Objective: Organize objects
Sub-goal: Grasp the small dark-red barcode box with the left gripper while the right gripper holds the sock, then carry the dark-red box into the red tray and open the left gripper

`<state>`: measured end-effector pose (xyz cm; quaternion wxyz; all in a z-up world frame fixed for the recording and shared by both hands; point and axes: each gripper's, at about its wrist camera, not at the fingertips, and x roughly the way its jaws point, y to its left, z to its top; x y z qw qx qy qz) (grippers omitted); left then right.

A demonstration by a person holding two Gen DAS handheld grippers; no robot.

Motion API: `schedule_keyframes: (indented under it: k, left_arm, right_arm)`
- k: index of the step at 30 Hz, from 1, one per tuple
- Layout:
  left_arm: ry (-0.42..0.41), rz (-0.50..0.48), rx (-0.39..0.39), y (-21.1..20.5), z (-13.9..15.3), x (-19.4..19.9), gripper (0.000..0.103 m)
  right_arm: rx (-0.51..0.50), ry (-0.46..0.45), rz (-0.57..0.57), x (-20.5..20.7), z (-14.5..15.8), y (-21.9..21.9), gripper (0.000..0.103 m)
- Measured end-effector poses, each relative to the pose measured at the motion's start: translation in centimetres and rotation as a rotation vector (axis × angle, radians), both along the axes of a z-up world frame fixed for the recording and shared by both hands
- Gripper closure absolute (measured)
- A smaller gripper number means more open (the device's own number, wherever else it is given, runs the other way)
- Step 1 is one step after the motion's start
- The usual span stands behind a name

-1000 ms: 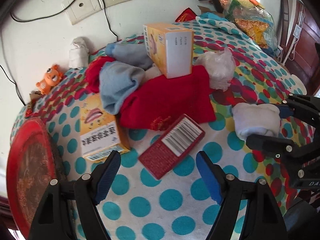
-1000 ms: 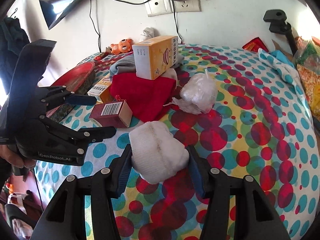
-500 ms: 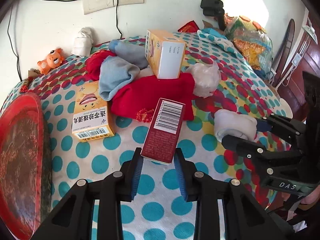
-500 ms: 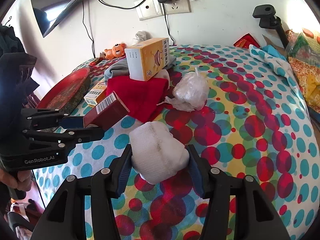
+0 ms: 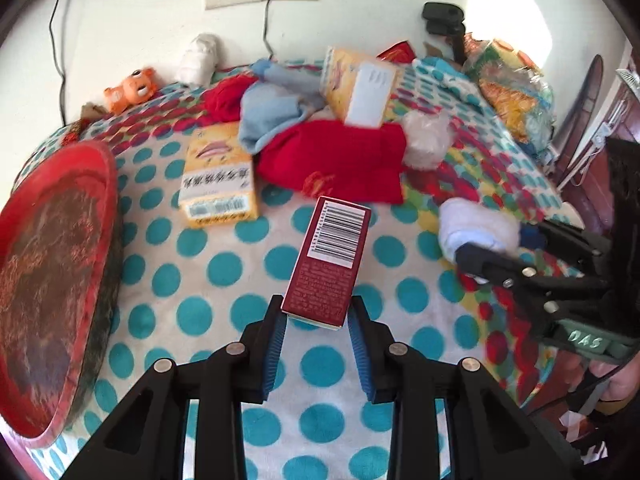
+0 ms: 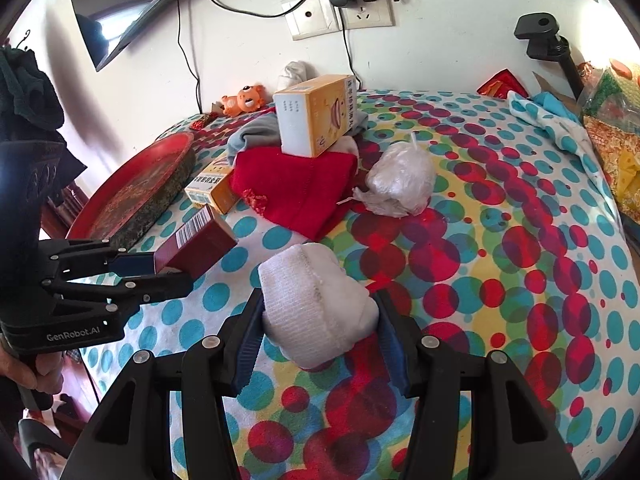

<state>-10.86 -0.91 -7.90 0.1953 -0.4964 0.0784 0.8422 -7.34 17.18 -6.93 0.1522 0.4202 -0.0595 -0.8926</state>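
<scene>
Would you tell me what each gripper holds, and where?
Left gripper: dark red cardboard box, by its near end. Right gripper: rolled white sock, across its middle.

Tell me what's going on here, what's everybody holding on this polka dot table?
One person is tidying a cluttered table with a handheld gripper in each hand. The left gripper is shut on a dark red box with a barcode, lifted off the polka dot cloth. The right gripper is shut on a rolled white sock. Two yellow boxes, a red cloth, other socks and a plastic bag are not yet sorted, beside a red tray.
</scene>
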Motion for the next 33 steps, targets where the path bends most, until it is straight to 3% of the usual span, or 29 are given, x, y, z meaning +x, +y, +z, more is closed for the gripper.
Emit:
schedule_keyframes:
  k: [4,8,12,17,19,20,33]
  left_arm:
    - [-0.035,0.020,0.027,-0.3,-0.5,-0.3,0.069]
    - [-0.039,0.026,0.005,0.0,-0.2,-1.1,0.054]
    - [-0.024,0.014,-0.042,0.6,0.0,-1.9,0.052]
    - [-0.015,-0.003,-0.030,1.5,-0.4,-2.3,0.052]
    - [-0.031,-0.005,-0.026,1.8,-0.7,-2.4,0.058]
    - [-0.033,-0.002,-0.037,2.0,-0.9,-2.5,0.073]
    - [-0.006,0.090,-0.064,-0.7,0.6,-2.3,0.073]
  right_arm:
    - [-0.008,-0.008,0.006,0.0,-0.2,0.0,0.051]
    - [-0.011,-0.015,0.010,-0.1,-0.3,0.0,0.051]
    - [-0.006,-0.006,0.006,-0.1,-0.3,0.2,0.051]
    - [-0.011,-0.006,0.004,-0.2,-0.4,0.3,0.051]
    - [-0.013,-0.007,0.001,-0.2,-0.4,0.3,0.051]
    - [-0.018,-0.009,-0.001,-0.1,-0.4,0.3,0.051]
    - [0.007,-0.010,-0.024,0.2,-0.3,0.4,0.051]
